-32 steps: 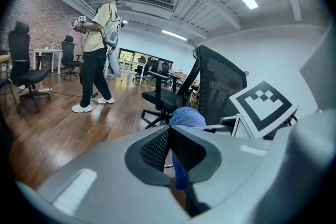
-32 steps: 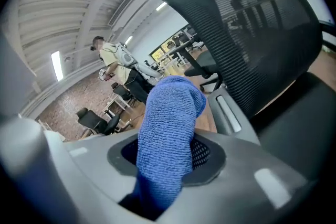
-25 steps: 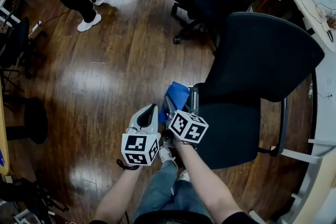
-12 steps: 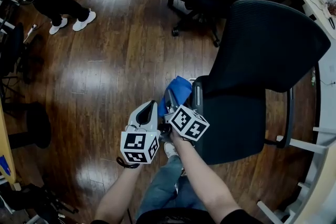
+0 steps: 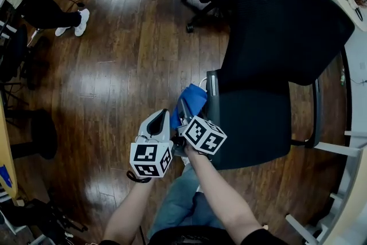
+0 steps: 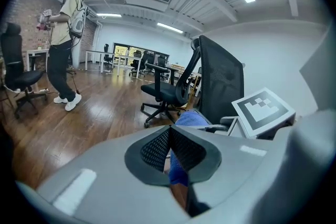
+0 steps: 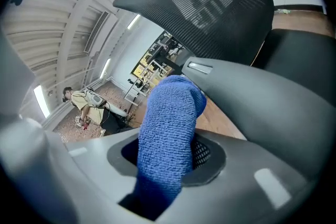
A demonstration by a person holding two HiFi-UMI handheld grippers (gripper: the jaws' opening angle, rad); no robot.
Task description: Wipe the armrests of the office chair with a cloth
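Cloth (image 5: 194,99): soft, light, floppy | right gripper (image 7: 169,161) fingers pinch its near end, a good hold | left gripper (image 6: 169,138) fingers clenched, empty | hard armrest (image 5: 213,94) just right of cloth

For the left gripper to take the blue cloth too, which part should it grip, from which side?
Probably the bunched free end of the blue cloth sticking out past the jaws of the right gripper. Come from its left, where the left gripper sits, opening its shut jaws first.
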